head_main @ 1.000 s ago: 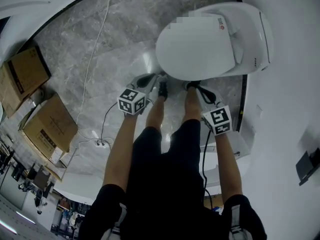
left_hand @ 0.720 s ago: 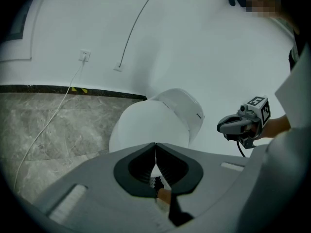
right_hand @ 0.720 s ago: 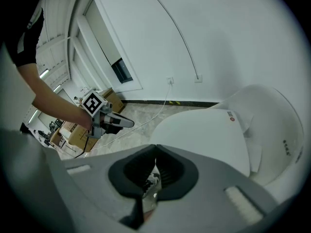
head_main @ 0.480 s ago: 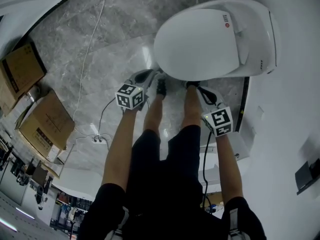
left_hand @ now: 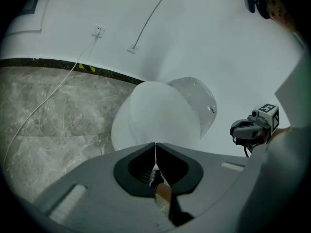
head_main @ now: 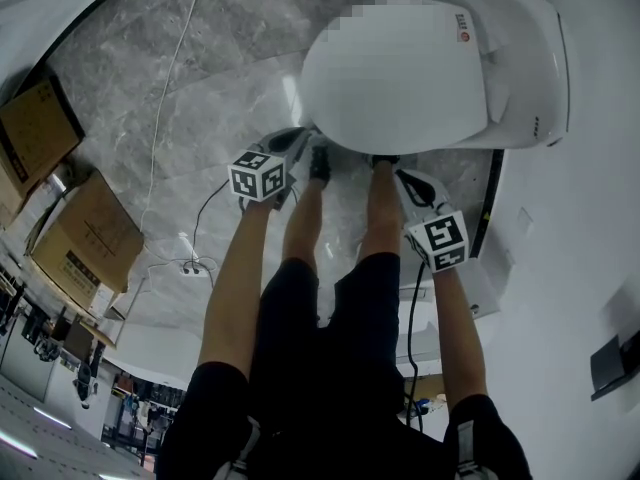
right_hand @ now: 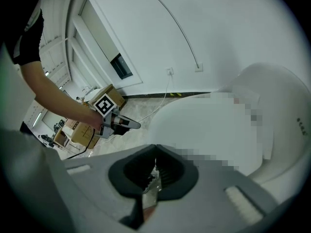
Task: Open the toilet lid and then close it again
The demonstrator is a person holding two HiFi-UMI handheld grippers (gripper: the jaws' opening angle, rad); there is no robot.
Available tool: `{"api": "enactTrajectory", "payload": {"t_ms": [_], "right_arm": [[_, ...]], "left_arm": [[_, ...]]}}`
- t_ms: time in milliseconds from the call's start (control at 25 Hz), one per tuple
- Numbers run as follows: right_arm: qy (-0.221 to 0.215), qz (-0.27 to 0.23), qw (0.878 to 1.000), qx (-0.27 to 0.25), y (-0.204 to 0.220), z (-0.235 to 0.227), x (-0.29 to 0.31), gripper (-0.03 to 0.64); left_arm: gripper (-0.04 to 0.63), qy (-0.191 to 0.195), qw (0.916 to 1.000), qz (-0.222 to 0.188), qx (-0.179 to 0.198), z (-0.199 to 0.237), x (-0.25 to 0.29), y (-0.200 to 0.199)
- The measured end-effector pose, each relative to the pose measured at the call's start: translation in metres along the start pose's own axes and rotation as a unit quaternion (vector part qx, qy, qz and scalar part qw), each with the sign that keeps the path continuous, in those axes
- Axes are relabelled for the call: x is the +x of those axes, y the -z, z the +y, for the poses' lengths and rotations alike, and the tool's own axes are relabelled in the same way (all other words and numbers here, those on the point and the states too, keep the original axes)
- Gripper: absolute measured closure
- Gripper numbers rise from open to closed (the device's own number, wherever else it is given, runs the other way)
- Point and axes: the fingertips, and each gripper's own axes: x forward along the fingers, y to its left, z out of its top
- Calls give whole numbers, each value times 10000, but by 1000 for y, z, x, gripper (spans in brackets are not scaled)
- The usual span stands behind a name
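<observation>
The lid (head_main: 400, 78) is down over the toilet (head_main: 540, 68) and shows as a smooth white oval in the upper right of the head view. Whether it rests fully on the seat cannot be confirmed from these angles. The toilet backs onto a white wall (head_main: 590, 218) and stands on a grey marble floor (head_main: 230, 58).

The left hand-held gripper (left_hand: 155, 152) has its jaws pressed together, with nothing between them. In the head view it lies just beside the front-left edge of the lid and points obliquely down. Its marker cube (head_main: 258, 176) is at the rear end, over the person's wrist.

The right hand-held gripper (right_hand: 155, 152) is likewise pressed together and carries nothing. It lies near the front-right edge of the lid, and its cube (head_main: 440, 240) is further back toward the person (head_main: 330, 368). Each gripper view shows the lid ahead of the jaws and the opposite gripper off to one side.

The person stands facing the toilet in dark clothing, with bare forearms and lower legs. The shoes (head_main: 320, 163) are close to the front of the bowl, between the two grippers.

Two cardboard boxes (head_main: 85, 238) stand on the floor at the left, well apart from the toilet. A white cable (head_main: 165, 98) runs across the floor. In the left gripper view it rises to a socket (left_hand: 98, 30) on the wall. A black-and-yellow strip (left_hand: 82, 68) marks the joint between wall and floor.
</observation>
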Motion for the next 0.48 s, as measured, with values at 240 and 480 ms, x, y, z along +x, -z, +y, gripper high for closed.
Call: {"api": "enactTrajectory", "payload": {"t_ms": [240, 480], "right_arm": [[-35, 56, 10000, 68, 8, -5, 6, 614], [-212, 65, 9995, 209, 15, 2, 13, 614]], "left_arm": [[581, 129, 9994, -53, -327, 5, 10, 7], [580, 186, 9968, -261, -727, 12, 25, 7]]}}
